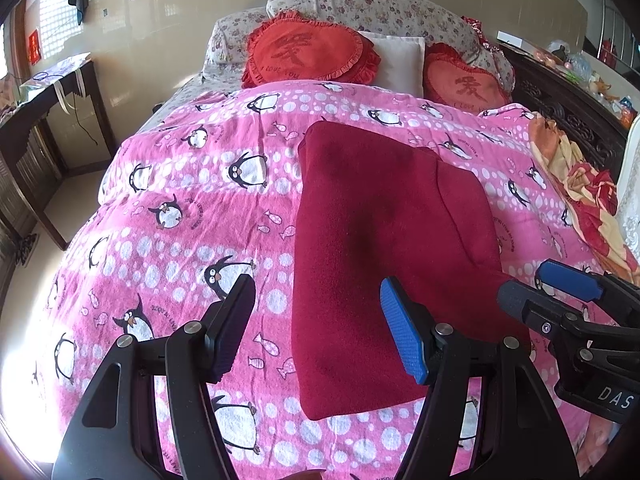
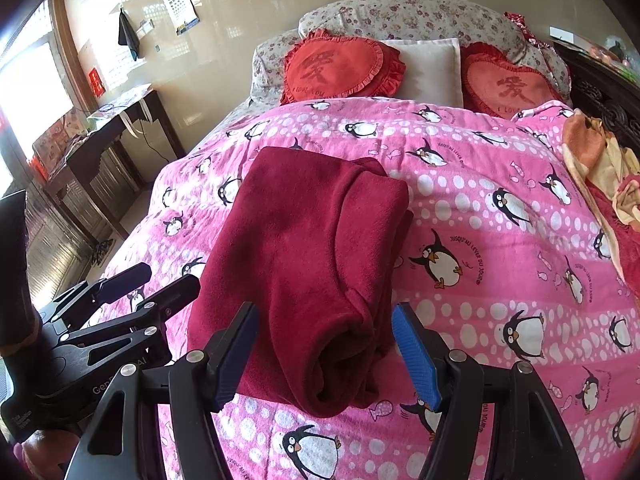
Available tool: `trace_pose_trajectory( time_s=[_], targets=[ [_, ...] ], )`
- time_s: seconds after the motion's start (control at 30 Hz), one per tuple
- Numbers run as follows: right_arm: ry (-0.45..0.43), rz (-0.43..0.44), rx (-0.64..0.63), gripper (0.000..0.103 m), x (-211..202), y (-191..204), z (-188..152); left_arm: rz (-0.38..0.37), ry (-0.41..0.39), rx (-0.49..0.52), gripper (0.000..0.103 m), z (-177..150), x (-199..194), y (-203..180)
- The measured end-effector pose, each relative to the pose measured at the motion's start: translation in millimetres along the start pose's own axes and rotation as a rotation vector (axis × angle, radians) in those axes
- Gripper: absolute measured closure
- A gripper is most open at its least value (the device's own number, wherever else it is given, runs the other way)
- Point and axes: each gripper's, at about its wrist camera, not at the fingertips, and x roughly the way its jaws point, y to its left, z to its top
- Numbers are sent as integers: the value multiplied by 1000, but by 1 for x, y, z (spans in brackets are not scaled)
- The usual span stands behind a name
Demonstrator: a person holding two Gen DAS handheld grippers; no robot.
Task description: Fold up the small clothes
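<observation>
bright daylight fr window (image 2: 24, 92) at left | glare patches on quilt (image 1: 24, 360) | heavy fisheye warp, dark corners | sharp

a dark red fleece garment (image 1: 384, 216) lies folded lengthwise, possibly in half, flat on a pink penguin-print blanket (image 1: 168, 208).

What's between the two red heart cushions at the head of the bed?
A white pillow sits between the left heart cushion and right one, clearest in the right wrist view.
</observation>
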Motion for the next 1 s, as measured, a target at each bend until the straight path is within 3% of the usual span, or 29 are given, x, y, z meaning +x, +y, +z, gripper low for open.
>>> trace_pose_trajectory(
  time_s=[1.0],
  targets=[
    [13, -49, -31, 36, 8, 6, 0, 6, 8, -3, 38, -1, 6, -1]
  ],
)
